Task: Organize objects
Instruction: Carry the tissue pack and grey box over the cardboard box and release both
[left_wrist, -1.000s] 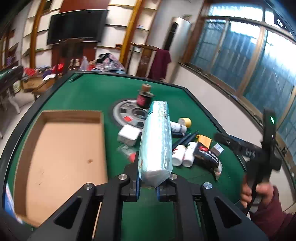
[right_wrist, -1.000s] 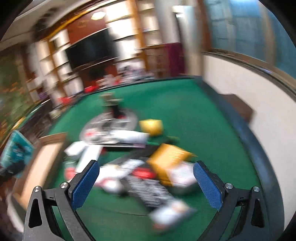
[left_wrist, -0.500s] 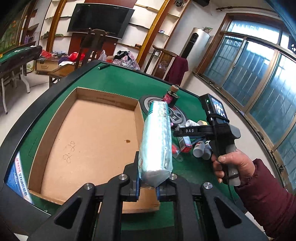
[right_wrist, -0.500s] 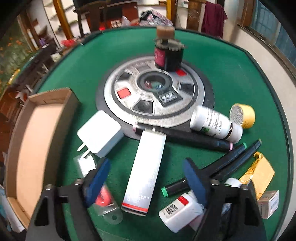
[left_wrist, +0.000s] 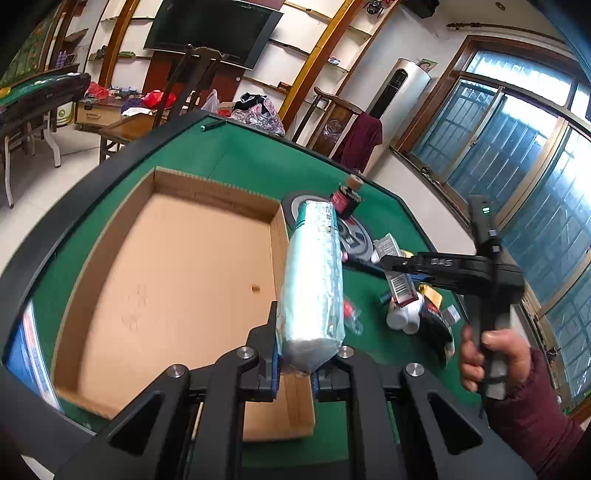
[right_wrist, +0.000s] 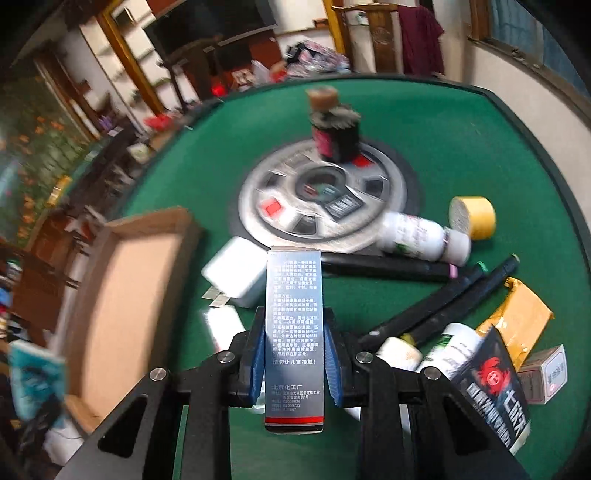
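Your left tongs are clamped on the near end of a pale teal tissue pack, which sticks out forward from the pads and hangs above the right wall of the open cardboard box. The box lies on the green desk, mostly to the left of these tongs.

Your right tongs have just been closing, and now the blue pads press on both long sides of a slim silver box with printed text. This box points forward, and its far end reaches over a white charger just left of it. Seen from the left tongs, your right hand holds its tool to the right, with the silver box lifted above the heap.

To the right of the right tongs lie a black packet with a red crab, white bottles, black markers and a yellow pouch. Farther on are another white bottle and a yellow tape roll. Farthest, a dark bottle with a cork stands on the round grey panel.
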